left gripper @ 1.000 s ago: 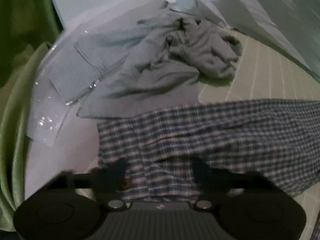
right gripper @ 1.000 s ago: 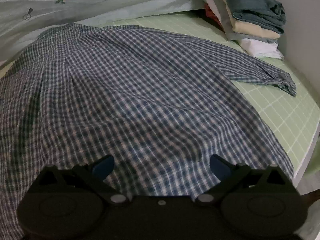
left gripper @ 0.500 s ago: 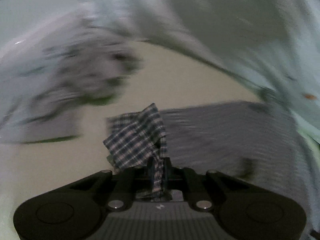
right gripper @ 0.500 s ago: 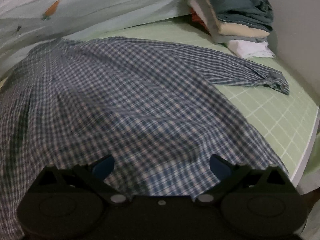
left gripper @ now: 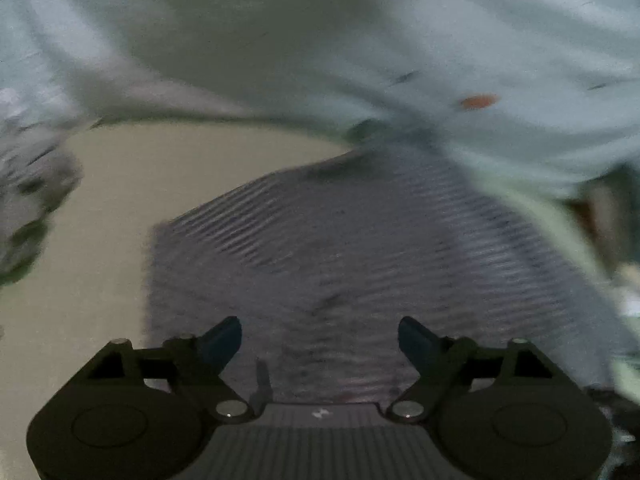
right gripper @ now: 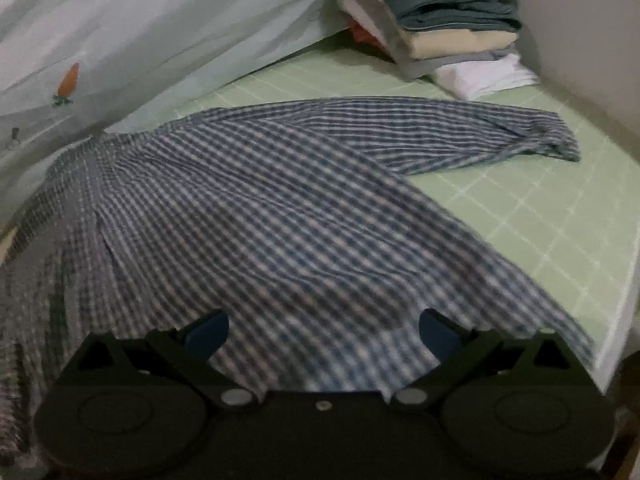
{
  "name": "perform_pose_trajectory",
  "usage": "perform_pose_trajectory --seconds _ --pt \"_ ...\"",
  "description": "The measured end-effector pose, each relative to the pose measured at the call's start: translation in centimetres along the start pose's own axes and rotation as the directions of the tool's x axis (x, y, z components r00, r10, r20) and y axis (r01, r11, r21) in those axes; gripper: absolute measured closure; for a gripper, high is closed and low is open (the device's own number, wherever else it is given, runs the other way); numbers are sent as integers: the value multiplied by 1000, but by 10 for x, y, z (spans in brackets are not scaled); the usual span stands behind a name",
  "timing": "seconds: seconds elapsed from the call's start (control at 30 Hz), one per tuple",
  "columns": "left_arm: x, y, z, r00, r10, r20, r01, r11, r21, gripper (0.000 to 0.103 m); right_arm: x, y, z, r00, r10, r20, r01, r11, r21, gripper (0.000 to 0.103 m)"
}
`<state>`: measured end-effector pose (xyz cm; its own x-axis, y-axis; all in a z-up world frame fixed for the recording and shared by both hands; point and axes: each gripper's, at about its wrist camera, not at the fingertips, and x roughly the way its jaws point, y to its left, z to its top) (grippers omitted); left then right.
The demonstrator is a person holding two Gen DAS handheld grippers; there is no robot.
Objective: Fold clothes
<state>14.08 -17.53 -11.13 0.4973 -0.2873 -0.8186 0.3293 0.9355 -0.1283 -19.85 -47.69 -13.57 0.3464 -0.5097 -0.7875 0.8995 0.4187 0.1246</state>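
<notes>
A blue-and-white checked shirt [right gripper: 280, 216] lies spread on the green grid-patterned bed [right gripper: 560, 216], one sleeve [right gripper: 500, 136] stretched toward the right. My right gripper [right gripper: 323, 330] is open and empty just above the shirt's near hem. In the blurred left wrist view the same shirt [left gripper: 360, 248] lies flat below my left gripper [left gripper: 320, 340], which is open and holds nothing.
A stack of folded clothes [right gripper: 440, 28] stands at the back right by the wall. A pale quilt with a carrot print [right gripper: 120, 40] is bunched along the back. A crumpled grey garment [left gripper: 28, 184] lies at the left. The bed edge [right gripper: 616, 320] runs along the right.
My left gripper, shut on a fold of the shirt half a second ago, has opened and let it go while swinging right. The right gripper has shifted slightly, still open.
</notes>
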Motion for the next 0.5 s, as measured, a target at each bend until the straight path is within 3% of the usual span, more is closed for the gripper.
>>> perform_pose_trajectory --seconds 0.07,0.17,0.33,0.5 --pt "14 13 -2 995 88 -57 -88 996 1 17 5 19 3 1000 10 -5 -10 999 -43 0" --pt "26 33 -10 980 162 -118 -165 986 -13 12 10 53 8 1000 26 -6 -27 993 -118 1" --pt "45 60 -26 956 204 -213 -225 971 -78 11 6 124 9 994 106 -1 -102 961 -256 1" --pt "45 73 -35 948 207 -244 -240 964 -114 10 -3 200 -12 982 191 -8 -176 891 -418 1"
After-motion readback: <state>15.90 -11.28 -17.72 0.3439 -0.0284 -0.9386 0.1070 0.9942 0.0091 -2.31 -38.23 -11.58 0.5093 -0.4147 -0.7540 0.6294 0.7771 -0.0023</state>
